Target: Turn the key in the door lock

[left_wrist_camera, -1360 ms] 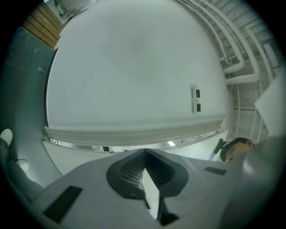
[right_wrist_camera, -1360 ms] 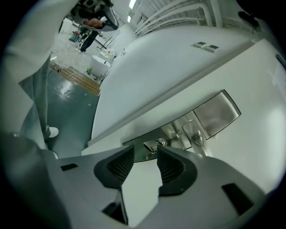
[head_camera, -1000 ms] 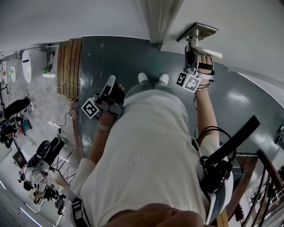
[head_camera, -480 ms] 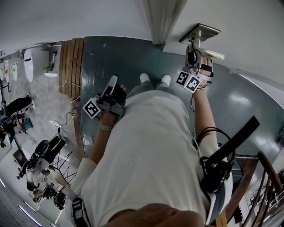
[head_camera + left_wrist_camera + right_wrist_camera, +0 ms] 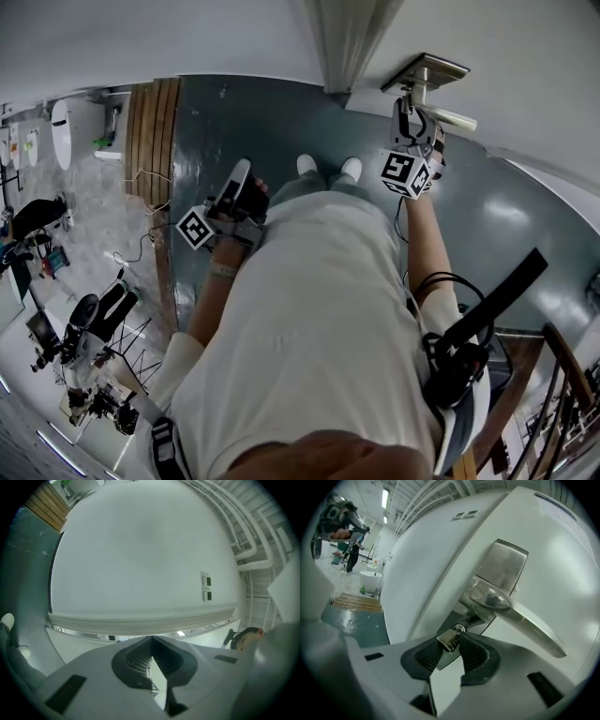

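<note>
A brushed metal lock plate [image 5: 501, 566] with a lever handle [image 5: 520, 618] sits on the white door. Below the handle, a small silver key [image 5: 449, 639] sticks out of the keyhole, and my right gripper [image 5: 451, 643] is shut on its head, the ribbed pads pressing both sides. In the head view the right gripper [image 5: 405, 117] reaches up under the lock plate [image 5: 424, 70] and handle [image 5: 455, 117]. My left gripper [image 5: 239, 173] hangs low by the person's hip, away from the door. Seen in its own view, the left gripper [image 5: 151, 641] is shut on nothing and faces a white wall.
The door frame [image 5: 342, 37] runs up just left of the lock. Grey-green floor [image 5: 234, 122] lies below, with the person's shoes [image 5: 323, 167] near the door. Wooden slats [image 5: 150, 141] and camera gear [image 5: 84, 328] are at the left; a railing [image 5: 562, 375] is at the lower right.
The right gripper has rolled about its own axis at the lock, its marker cube turning to face differently. It stayed in place. The left gripper has not moved.
</note>
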`<state>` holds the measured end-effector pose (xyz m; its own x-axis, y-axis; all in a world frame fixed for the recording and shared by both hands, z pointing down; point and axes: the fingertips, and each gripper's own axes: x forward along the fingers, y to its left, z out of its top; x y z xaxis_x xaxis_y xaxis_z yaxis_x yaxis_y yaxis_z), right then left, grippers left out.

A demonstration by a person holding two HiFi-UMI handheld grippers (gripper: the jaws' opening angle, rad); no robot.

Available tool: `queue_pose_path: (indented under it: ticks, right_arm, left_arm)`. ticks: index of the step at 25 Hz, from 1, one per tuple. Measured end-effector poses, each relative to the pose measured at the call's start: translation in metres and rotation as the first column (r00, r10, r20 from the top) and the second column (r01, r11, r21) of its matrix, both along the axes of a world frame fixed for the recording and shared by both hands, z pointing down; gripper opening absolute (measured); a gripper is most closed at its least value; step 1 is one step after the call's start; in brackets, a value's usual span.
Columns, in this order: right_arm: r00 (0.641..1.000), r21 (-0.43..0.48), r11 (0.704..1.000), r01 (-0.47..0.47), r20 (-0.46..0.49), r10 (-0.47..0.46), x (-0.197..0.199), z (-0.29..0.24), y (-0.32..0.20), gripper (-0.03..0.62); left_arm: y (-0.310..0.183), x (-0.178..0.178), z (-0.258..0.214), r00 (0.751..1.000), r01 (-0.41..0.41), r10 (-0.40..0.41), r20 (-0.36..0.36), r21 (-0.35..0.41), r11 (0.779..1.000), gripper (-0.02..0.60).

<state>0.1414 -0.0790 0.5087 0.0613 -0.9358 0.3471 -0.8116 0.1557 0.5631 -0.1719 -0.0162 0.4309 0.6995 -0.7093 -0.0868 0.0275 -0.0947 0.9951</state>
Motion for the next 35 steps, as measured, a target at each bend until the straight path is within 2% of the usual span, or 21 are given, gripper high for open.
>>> queue_pose_path:
  ticks: [7, 11, 16, 19, 20, 21, 23, 25, 31, 35]
  right_arm:
    - [0.991, -0.005, 1.0, -0.021, 0.134, 0.021, -0.001, 0.0003, 0.0033, 0.118]
    - [0.958, 0.006, 0.999, -0.037, 0.285, 0.034, -0.0034, -0.0031, 0.0009, 0.114]
    - [0.933, 0.008, 0.999, -0.046, 0.357, 0.041, -0.0029, -0.0044, 0.0023, 0.114]
    - [0.895, 0.001, 0.999, -0.052, 0.445, 0.046, -0.002, -0.0029, 0.0034, 0.114]
    - [0.866, -0.005, 0.998, -0.058, 0.498, 0.053, -0.0014, -0.0014, 0.004, 0.111]
    - [0.822, -0.011, 0.997, -0.071, 0.566, 0.065, -0.0007, -0.0002, 0.0044, 0.077]
    - [0.726, -0.018, 0.995, -0.102, 0.682, 0.087, -0.0001, 0.0001, 0.004, 0.076]
    - [0.651, -0.021, 0.993, -0.12, 0.753, 0.095, -0.0007, -0.0013, 0.0038, 0.075]
    - [0.436, -0.055, 0.987, -0.149, 0.893, 0.116, -0.0018, -0.004, 0.0041, 0.074]
    - [0.254, -0.091, 0.982, -0.163, 0.958, 0.131, 0.0003, -0.0041, 0.0037, 0.071]
  left_arm:
    - [-0.0005, 0.0015, 0.0005, 1.0, -0.003, 0.003, 0.003, -0.002, 1.0, 0.008]
    - [-0.0027, 0.0016, -0.0001, 1.0, -0.004, 0.004, 0.004, -0.003, 1.0, 0.008]
    - [-0.003, 0.0037, -0.0008, 1.0, -0.007, 0.007, 0.006, -0.002, 1.0, 0.008]
    - [-0.0035, 0.0042, 0.0002, 1.0, -0.009, 0.009, 0.009, -0.003, 1.0, 0.008]
    - [-0.0037, 0.0041, 0.0005, 1.0, -0.009, 0.009, 0.01, -0.003, 1.0, 0.008]
    - [-0.0041, 0.0041, 0.0004, 1.0, -0.009, 0.009, 0.01, -0.004, 1.0, 0.008]
    - [-0.0051, 0.0045, -0.0002, 1.0, -0.009, 0.009, 0.011, -0.003, 1.0, 0.008]
    - [-0.0056, 0.0047, -0.001, 1.0, -0.012, 0.012, 0.014, -0.002, 1.0, 0.008]
    - [-0.0067, 0.0053, -0.0025, 1.0, -0.018, 0.018, 0.021, 0.0, 1.0, 0.008]
    - [-0.0085, 0.0081, -0.0024, 1.0, -0.019, 0.019, 0.024, 0.0, 1.0, 0.008]
